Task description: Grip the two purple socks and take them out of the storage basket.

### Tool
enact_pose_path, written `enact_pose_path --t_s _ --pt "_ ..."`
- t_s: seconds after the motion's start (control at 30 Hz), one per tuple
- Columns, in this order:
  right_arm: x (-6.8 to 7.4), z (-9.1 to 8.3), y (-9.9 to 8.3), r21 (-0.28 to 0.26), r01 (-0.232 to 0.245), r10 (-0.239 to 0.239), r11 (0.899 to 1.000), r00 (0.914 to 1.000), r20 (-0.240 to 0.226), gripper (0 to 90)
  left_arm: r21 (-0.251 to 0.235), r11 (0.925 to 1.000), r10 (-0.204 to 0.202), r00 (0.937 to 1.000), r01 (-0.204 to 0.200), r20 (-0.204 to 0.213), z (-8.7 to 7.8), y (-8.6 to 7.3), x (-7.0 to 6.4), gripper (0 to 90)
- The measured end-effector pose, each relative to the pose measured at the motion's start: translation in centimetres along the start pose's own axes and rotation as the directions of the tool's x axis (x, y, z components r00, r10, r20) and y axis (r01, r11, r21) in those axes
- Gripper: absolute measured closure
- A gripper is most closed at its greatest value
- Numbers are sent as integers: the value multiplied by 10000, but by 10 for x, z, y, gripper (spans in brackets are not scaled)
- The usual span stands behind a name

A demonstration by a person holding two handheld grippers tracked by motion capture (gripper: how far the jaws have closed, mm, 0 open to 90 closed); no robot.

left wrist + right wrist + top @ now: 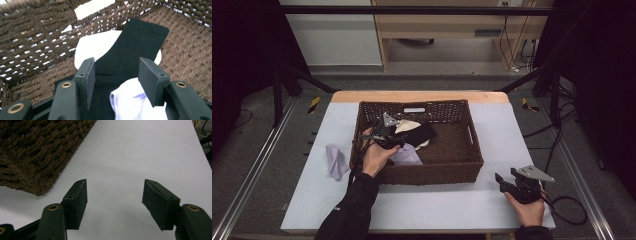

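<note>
- Landmark: a brown wicker basket [462, 170] sits at the middle of the table [492, 205], which carries a pale grey-white cover with a bare wood edge along the far side.
- Left gripper [394, 141]: inside the basket, near its left wall. Jaws spread apart, gripping nothing; in the left gripper view they hang above the laundry.
- Black sock [130, 52]: lies in the basket's left half, flat on the woven floor, toe end toward the far wall.
- White cloth [95, 45]: beneath the black sock, against the basket's far-left wall.
- Lavender cloth [130, 102]: in the basket, overlapping the near end of the black sock, directly below the left jaws.
- A second lavender piece [336, 161] lies on the table, outside the basket's left wall.
- Right gripper [501, 181]: rests on the table off the basket's near-right corner; jaws released, empty.
- Room: a dark metal frame surrounds the table; grey floor, light wood furniture and trailing cables beyond the basket's far side.
</note>
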State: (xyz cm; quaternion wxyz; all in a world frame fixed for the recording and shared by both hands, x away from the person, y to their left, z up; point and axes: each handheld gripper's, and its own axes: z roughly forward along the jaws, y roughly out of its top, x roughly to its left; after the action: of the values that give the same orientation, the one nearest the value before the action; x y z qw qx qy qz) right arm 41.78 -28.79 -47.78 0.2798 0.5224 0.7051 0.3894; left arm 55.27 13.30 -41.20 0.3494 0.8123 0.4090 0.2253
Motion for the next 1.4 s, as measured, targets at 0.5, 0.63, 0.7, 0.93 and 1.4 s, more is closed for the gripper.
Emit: enact_pose_path --t_s 0.5,0.63,0.7,0.93,1.4 --pt "0 0 0 -13 2 -2 10000 10000 -86 387 1341 9908 150 9996 -178 220 14 -6 -2 431" --pt "0 0 0 -28 -36 35 10000 9999 -126 388 1787 9837 173 9994 -222 289 17 -8 -1 429" --pt "0 -1 0 -17 -74 74 10000 9999 -149 387 1959 9800 303 9992 -352 278 19 -9 -2 422" --pt "0 -1 0 -38 -58 57 10000 9999 -144 387 2533 9650 608 9974 -686 386 28 -10 -4 388" --pt "0 -1 0 -37 -64 63 10000 9999 -157 387 3382 9389 391 9961 -637 791 30 -10 -7 748"
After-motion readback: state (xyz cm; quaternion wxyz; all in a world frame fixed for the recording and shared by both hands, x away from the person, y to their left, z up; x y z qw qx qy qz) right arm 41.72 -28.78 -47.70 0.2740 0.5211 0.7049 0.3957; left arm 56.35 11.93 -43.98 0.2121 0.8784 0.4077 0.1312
